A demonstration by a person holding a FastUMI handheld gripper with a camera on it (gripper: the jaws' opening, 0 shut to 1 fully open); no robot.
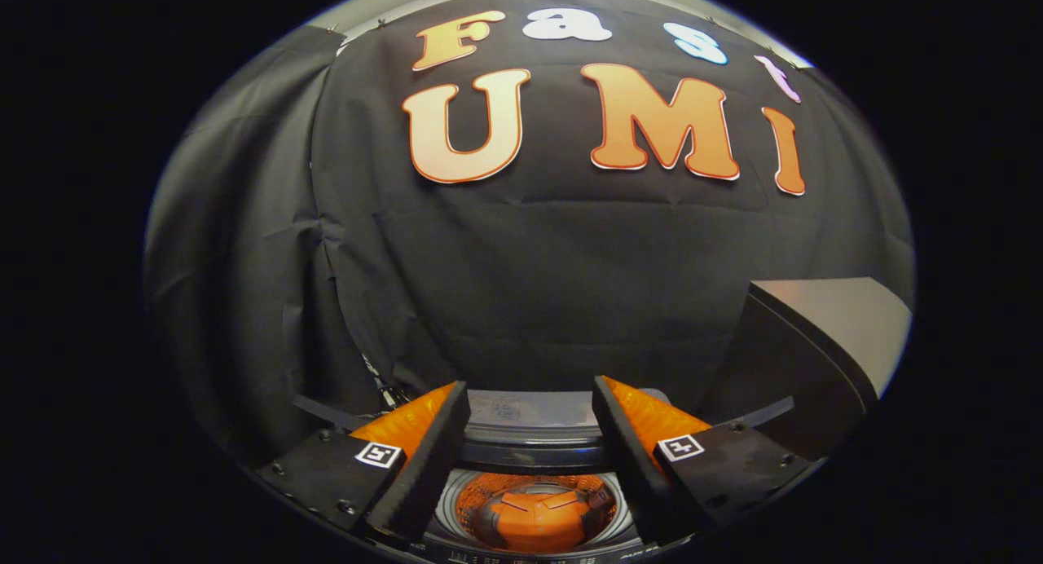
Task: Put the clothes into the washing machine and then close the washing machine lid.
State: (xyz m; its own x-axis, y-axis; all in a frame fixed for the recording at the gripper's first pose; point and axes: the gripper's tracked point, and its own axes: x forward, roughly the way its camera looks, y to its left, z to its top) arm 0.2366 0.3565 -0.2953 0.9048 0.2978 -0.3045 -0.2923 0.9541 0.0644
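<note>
Hovering above the washing machine (534,511), the gripper (530,401) has its fingers spread wide apart w/ nothing between them or touching them. Each finger is a wedge shape w/ a ribbed-looking inner pad, and each carries a small square marker tag (380,454) on its base block.

Directly below, between the fingers and a bit nearer than the tips, sits the machine's round drum opening (534,507). It's a top-loader, lid (530,407) up (so not closed). Drum wall looks perforated, orange, w/ a moulded orange hub at the bottom; a grey ring rims the opening. Can't make out any clothes in the drum; the nearer part of the opening is cut off and the finger pads cover both sides.

Just ahead of the fingertips, the raised lid shows as a smooth grey glossy panel, w/ a dark band below it at the hinge side. Faint print on it, too small to read.

Farther off to the right stands a dark boxy unit (815,344) w/ a flat pale top, partly cut off. Behind everything hangs the black cloth wall (530,262), creased, w/ visible fold lines and a seam down the left.
</note>
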